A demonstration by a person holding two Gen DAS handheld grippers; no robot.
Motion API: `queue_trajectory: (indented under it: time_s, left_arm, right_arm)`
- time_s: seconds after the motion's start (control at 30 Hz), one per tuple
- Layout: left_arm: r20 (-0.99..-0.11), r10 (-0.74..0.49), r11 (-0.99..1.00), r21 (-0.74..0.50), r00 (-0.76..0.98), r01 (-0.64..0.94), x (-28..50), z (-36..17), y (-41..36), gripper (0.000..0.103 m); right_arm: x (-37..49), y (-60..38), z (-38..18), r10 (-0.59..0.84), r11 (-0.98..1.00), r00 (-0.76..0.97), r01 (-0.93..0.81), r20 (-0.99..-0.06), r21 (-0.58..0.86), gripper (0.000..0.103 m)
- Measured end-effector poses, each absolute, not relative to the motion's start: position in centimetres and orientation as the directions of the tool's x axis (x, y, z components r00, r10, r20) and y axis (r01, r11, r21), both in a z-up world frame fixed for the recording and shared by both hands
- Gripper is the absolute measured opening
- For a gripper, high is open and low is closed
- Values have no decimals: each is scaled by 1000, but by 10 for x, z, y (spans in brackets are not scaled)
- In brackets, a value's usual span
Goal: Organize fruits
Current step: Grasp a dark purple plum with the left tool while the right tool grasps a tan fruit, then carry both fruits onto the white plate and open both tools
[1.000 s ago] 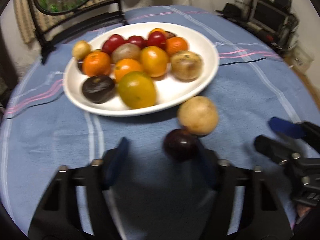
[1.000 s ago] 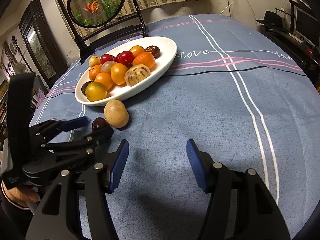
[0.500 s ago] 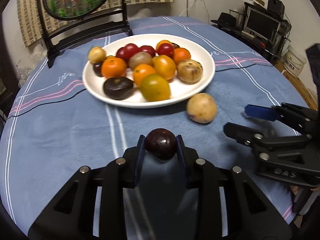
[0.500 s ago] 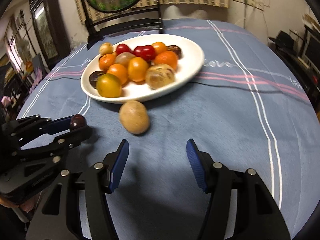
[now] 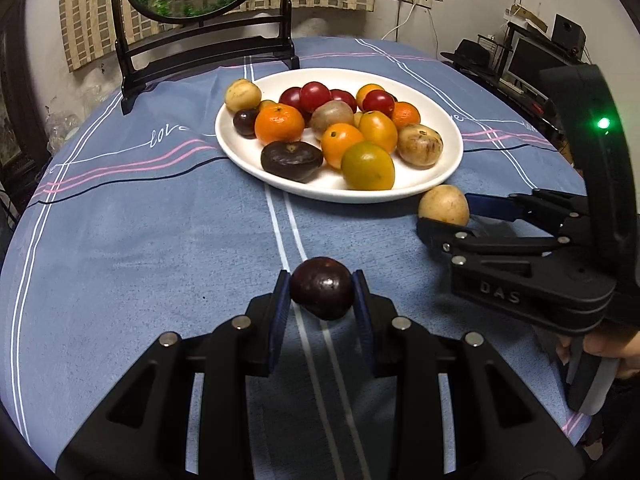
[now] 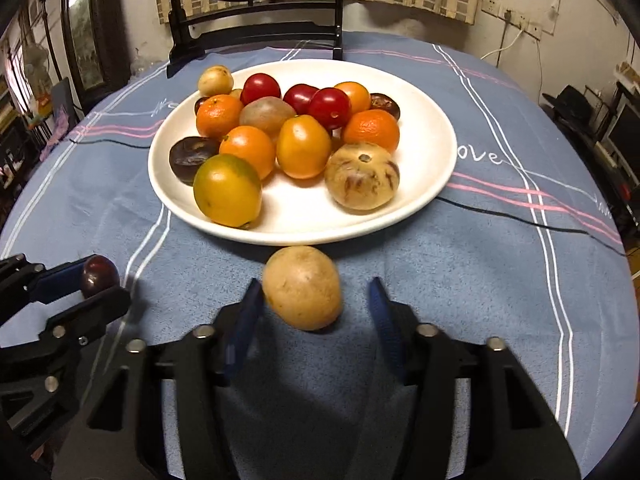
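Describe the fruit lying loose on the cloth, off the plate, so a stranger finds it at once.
Find the white plate on the blue tablecloth. Just off its near rim lies a tan fruit, between the right gripper's open jaws. It is plain and unmarked, unlike the brown-streaked one on the plate.

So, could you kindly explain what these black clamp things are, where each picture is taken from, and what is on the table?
There is no robot here: a person holds a two-finger clamp in each hand, with a wide-angle camera on each looking along its fingers. One picture is from the left clamp, the other from the right.

On the blue tablecloth stands a white plate heaped with fruit, mostly orange and red.

The left gripper is shut on a dark purple fruit. The right gripper has just been closing around a tan fruit lying on the cloth before the plate. Its left finger looks at or near the fruit; a gap remains on the right, so it is not gripped yet.
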State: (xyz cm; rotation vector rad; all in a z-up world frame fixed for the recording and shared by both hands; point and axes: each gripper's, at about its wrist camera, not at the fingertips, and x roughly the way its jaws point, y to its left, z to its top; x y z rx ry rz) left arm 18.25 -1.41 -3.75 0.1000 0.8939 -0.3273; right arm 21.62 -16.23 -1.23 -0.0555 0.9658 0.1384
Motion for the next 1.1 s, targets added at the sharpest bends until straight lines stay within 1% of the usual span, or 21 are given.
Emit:
queue_trajectory:
  time_s: [0.07,0.17,0.47,0.73,0.9,1.03,1.1]
  left_arm:
    - [-780,-238,946,-50,578,321,183,-38,-15,31]
    - [-783,-240,944,-52,574,325,181,-39,-17,31]
    - [-775,-238,941,-36,585,336,181,-30,-22,31]
    - [-734,-241,938,-9,635,346,191,4,-30,31]
    - [-708,-236,939,10,666,344,209,24,-38,32]
    - [-700,-256,939,-15,667,344,230,34,-43,32]
    - [-700,-231,946,2,676,325,246,33,-45,32]
  right_arm:
    - [215,-159,-13,103,987,557,-158,-824,16,38]
    - [211,-159,-11,75,990,565,-138,-821,-5,38]
    - [185,-186,8,144,988,596,-130,-790,82,38]
    - [176,-198,39,198,980,644,-149,-739,133,38]
    - [189,-197,58,210,977,678,-168,-705,129,38]
    - [214,-191,70,226,974,699,-186,-679,133,38]
    - [230,-188,73,225,974,706,-189,-671,128,38]
